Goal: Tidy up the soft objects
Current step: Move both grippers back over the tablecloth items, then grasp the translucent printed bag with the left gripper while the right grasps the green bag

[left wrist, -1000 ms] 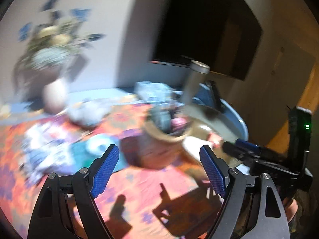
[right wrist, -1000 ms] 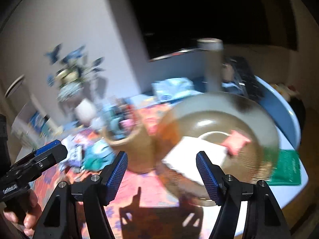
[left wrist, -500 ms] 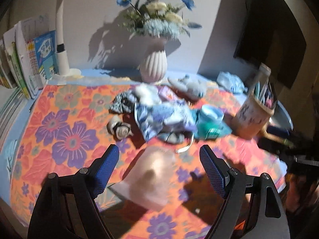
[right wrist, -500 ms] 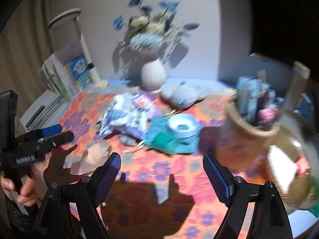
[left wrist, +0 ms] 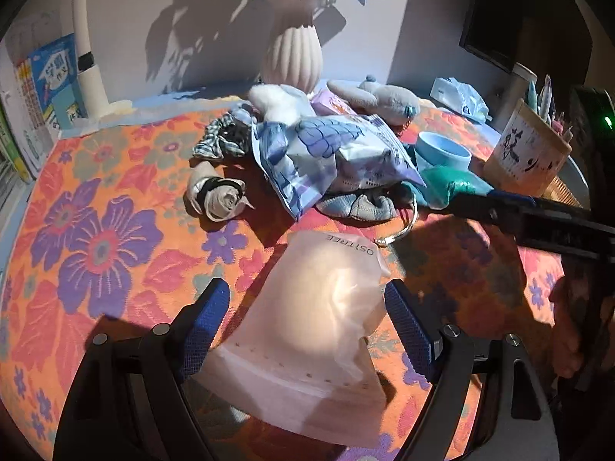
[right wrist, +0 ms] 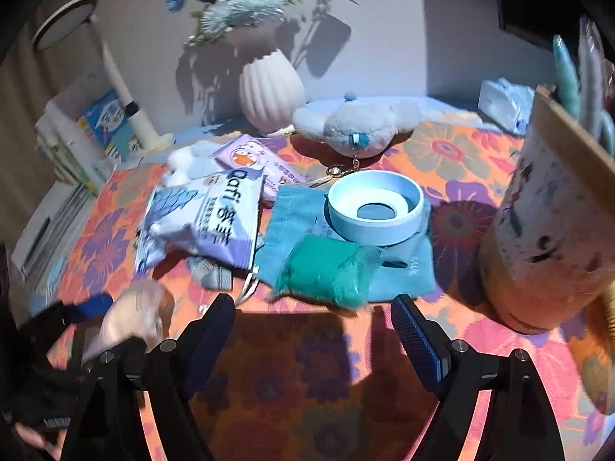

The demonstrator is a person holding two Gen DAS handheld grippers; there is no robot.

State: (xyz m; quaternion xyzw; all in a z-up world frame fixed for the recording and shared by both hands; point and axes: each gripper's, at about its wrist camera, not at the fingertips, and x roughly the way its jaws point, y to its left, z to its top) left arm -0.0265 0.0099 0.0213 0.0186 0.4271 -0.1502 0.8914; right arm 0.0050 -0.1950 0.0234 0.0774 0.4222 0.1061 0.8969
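A translucent pink pouch [left wrist: 311,322] lies on the flowered cloth between the open fingers of my left gripper [left wrist: 307,330], which is low over it. Behind it lie a blue-white snack bag [left wrist: 330,157], a rolled sock [left wrist: 219,196], grey-blue socks [left wrist: 357,205], a checked scrunchie [left wrist: 223,142] and a plush toy [left wrist: 380,98]. My right gripper [right wrist: 315,336] is open and empty, just in front of a green soft bundle [right wrist: 326,272] on a teal cloth [right wrist: 296,211]. The plush toy [right wrist: 357,126] and the snack bag [right wrist: 207,219] show there too.
A white ribbed vase [left wrist: 292,57] with flowers stands at the back. A light blue ring-shaped bowl [right wrist: 374,207] sits on the teal cloth. A pen holder [right wrist: 549,238] stands at the right. Books and a lamp post [left wrist: 88,57] are at the left.
Both grippers have swung left from the pen holder and bowl and dropped toward the table. The left one now frames the pink pouch; the right one has closed in on the green bundle.
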